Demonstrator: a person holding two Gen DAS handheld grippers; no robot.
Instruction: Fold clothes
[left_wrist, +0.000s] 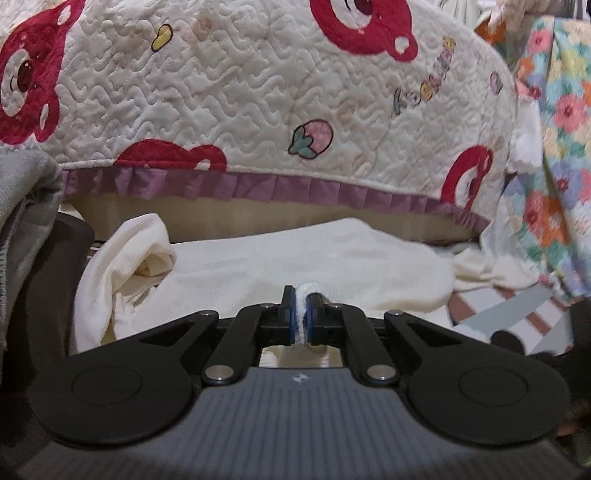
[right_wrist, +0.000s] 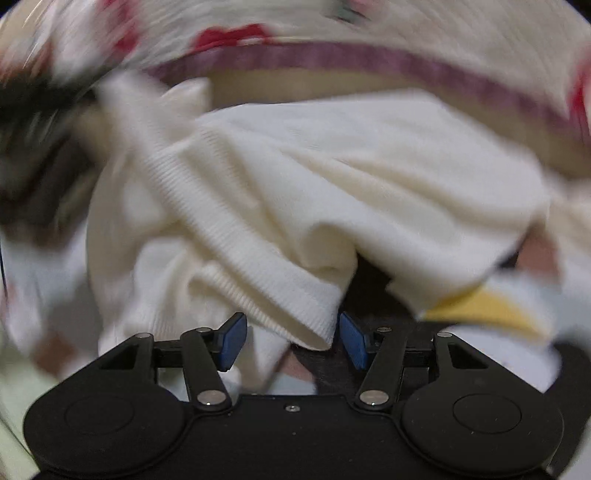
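A cream knit garment (left_wrist: 258, 266) lies spread low in front of a bed, with a bunched sleeve at its left. My left gripper (left_wrist: 302, 314) is shut on a fold of its near edge; white knit shows between the blue pads. In the blurred right wrist view the same cream garment (right_wrist: 332, 177) fills the middle. Its ribbed hem hangs down between the blue pads (right_wrist: 234, 341) of my right gripper (right_wrist: 293, 338), which is open around the hem, with gaps on both sides.
A quilted cream bedspread (left_wrist: 240, 85) with red bears and a purple frill hangs over the bed behind. Grey cloth (left_wrist: 26, 199) lies at the left. Floral fabric (left_wrist: 554, 147) hangs at the right. A striped surface (left_wrist: 517, 314) lies at the lower right.
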